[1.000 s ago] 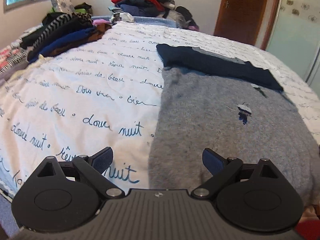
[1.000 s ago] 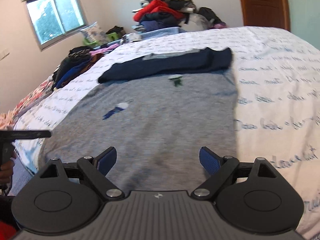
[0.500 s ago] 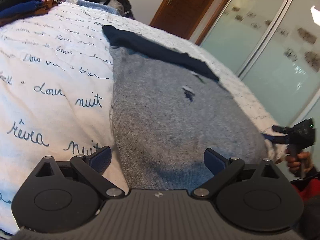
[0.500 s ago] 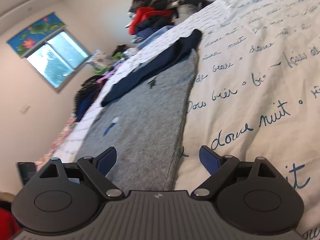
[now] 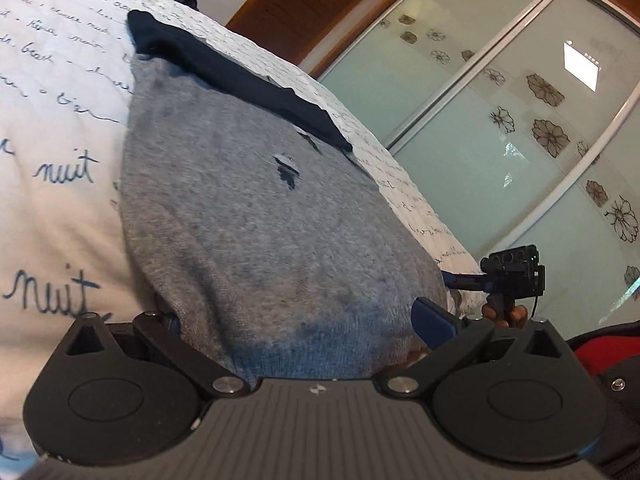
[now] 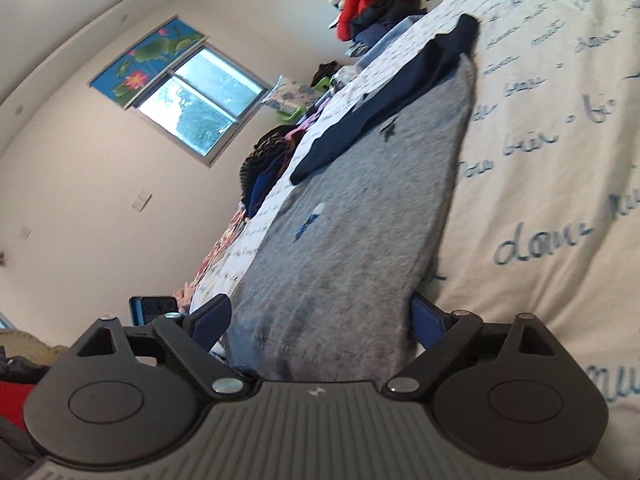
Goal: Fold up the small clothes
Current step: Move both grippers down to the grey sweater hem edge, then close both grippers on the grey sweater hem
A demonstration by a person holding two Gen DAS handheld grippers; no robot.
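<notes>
Straddling the grey sweater (image 5: 256,232) hem, both tilted grippers gape wide.

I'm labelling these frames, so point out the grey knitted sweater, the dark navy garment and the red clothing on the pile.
Grey knitted sweater (image 5: 260,220): left wrist view, chest.
Dark navy garment (image 6: 400,104): right wrist view, middle.
Red clothing (image 6: 356,0): right wrist view, upper fold.

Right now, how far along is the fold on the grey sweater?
Done: grey sweater lies flat on the bed cover, its dark blue sleeves folded across the far end. In hand: left gripper and right gripper have just been opening, each straddling a near hem corner, pads not pressing. Left: grip both corners, fold the sweater over.
</notes>
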